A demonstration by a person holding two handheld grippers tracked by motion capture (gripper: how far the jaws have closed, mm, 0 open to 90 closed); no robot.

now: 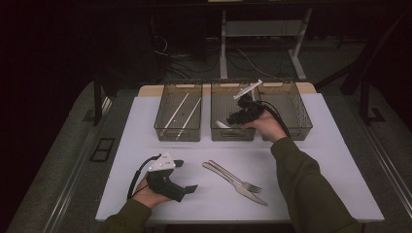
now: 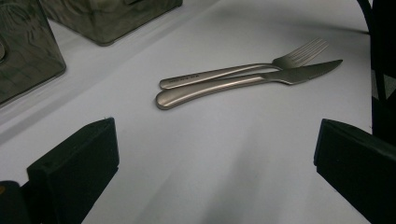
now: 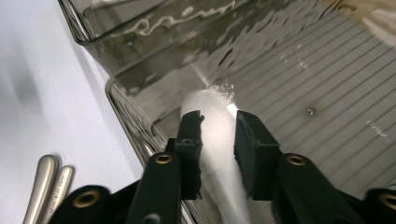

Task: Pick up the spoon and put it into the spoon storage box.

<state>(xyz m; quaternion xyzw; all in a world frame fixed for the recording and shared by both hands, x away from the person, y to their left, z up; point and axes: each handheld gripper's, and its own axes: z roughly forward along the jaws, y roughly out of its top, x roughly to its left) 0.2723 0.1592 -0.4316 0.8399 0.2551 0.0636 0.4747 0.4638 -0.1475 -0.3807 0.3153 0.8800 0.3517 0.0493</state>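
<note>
A steel fork [image 1: 250,185] and knife [image 1: 252,196] lie side by side on the white table [image 1: 316,160]. In the left gripper view the fork [image 2: 243,69] and knife [image 2: 243,84] are ahead of my left gripper [image 2: 215,158]. That left gripper [image 1: 187,175] rests at the front left, open, with nothing between its jaws. My right gripper [image 1: 233,119] reaches down into the middle bin [image 1: 233,133]. It is shut on a white spoon [image 3: 215,140], whose end sits low inside the bin [image 3: 121,107]. The spoon's tip [image 1: 222,124] shows by the bin's front wall.
Three clear ribbed bins stand in a row at the back. The left bin [image 1: 177,132] holds two pale chopsticks [image 1: 182,114]; the right bin [image 1: 291,104] looks bare. The knife handle [image 3: 39,186] and fork handle [image 3: 60,184] lie just outside the middle bin.
</note>
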